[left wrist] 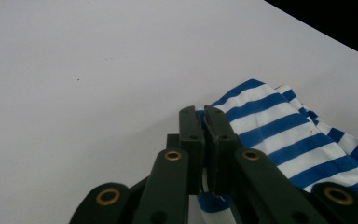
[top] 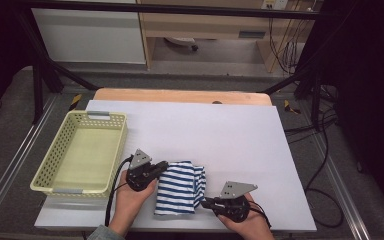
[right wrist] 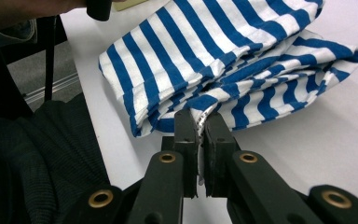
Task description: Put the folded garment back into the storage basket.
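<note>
A folded blue-and-white striped cloth [top: 179,187] lies near the front of the white table top [top: 220,135]. My left gripper [top: 163,165] is at the cloth's far left corner and is shut on its edge; in the left gripper view the striped cloth [left wrist: 289,135] runs off to the right, with fabric pinched between the jaws of the gripper [left wrist: 204,114]. My right gripper [top: 203,202] is at the cloth's near right corner, shut on a fold. In the right gripper view the bunched layers of the cloth [right wrist: 223,60] sit just beyond the closed gripper [right wrist: 201,122].
A pale yellow perforated basket [top: 55,152] stands at the left of the table, beside my left hand [top: 130,195]. A wooden board edge [top: 180,95] shows behind the white top. Black frame legs and cables run along the floor at the right.
</note>
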Demonstrator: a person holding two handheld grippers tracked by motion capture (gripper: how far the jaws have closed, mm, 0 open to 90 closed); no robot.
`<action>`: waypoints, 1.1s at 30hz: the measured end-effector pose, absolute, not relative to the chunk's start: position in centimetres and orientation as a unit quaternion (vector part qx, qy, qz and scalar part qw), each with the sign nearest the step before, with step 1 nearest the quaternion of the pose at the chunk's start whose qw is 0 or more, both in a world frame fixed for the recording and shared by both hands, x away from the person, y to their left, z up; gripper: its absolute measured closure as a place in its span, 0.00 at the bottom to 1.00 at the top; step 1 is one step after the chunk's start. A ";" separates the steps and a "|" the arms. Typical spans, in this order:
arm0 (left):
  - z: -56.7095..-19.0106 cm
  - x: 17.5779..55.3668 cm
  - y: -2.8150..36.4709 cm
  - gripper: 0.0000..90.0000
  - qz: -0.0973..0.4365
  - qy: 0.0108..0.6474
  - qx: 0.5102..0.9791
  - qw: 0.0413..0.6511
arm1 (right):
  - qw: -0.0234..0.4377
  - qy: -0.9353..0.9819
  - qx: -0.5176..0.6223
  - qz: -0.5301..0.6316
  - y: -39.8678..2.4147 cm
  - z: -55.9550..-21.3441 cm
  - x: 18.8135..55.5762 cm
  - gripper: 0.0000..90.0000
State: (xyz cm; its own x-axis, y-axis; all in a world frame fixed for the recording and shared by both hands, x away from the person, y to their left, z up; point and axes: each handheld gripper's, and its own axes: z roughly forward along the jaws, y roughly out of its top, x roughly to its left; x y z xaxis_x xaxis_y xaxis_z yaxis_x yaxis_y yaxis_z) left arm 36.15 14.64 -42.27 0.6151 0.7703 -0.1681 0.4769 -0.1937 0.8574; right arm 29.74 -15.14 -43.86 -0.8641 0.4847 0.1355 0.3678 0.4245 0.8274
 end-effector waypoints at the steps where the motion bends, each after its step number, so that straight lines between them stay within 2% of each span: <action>1: -42.3 36.1 14.6 0.96 0.152 0.412 0.758 0.483 | 0.061 0.843 0.254 0.470 -15.1 -43.9 29.8 0.96; 33: -41.5 35.8 14.1 0.96 0.137 0.399 0.763 0.490 | 0.058 0.854 0.244 0.455 -14.9 -43.6 29.3 0.96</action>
State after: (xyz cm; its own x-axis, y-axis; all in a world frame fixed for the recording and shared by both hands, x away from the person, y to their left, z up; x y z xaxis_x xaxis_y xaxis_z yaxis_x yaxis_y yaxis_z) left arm 35.79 14.10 -41.46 0.6445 0.7427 -0.1816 0.4747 -0.2025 0.8565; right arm 29.32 -14.85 -43.64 -0.8744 0.4695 0.1229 0.3637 0.4663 0.8064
